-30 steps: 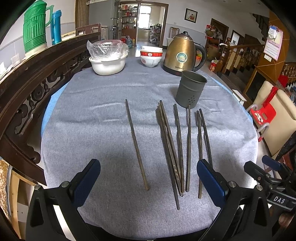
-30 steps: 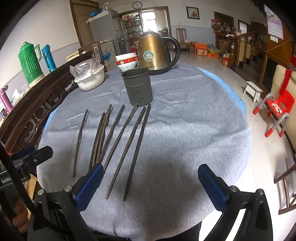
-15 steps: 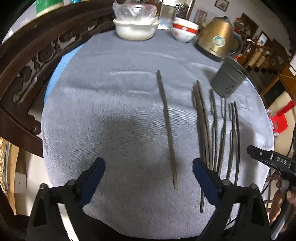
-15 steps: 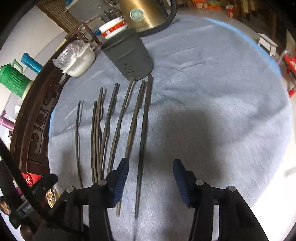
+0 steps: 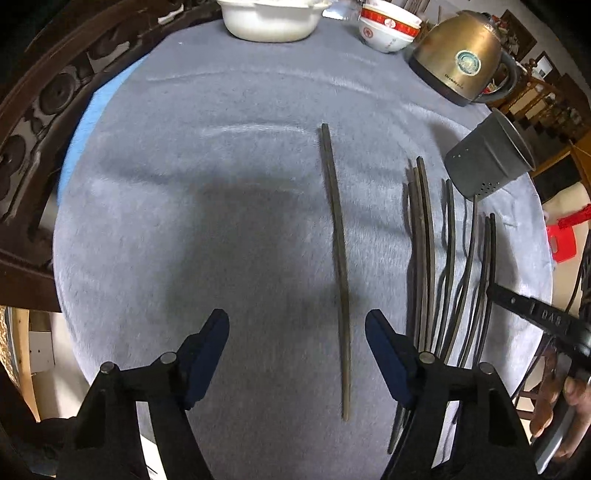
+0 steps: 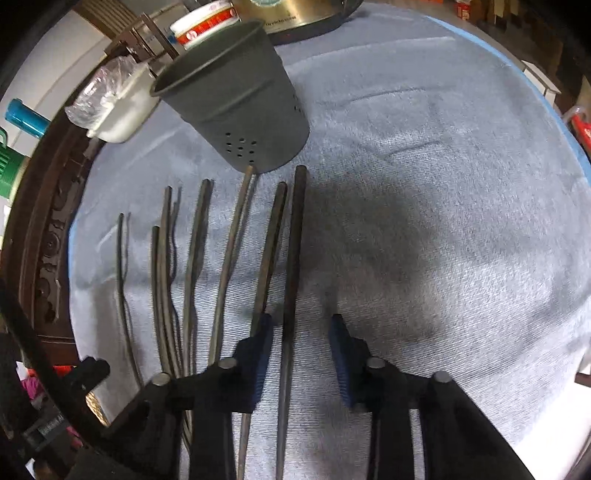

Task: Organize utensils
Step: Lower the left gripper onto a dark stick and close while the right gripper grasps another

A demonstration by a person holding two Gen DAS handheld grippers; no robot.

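White capitals reading "DAS", the last letter unclear, stood on the black frame of the right gripper (image 5: 546, 317) at the edge of the left wrist view. A line of small pale lettering ran along the dark base of the gold kettle (image 5: 461, 62), too fine to make out, beneath a round teal badge whose print was equally illegible. The red-banded bowl (image 5: 388, 31) carried a red emblem that could not be read. In the right wrist view, blurred white lettering on the left gripper (image 6: 51, 424) was unreadable.
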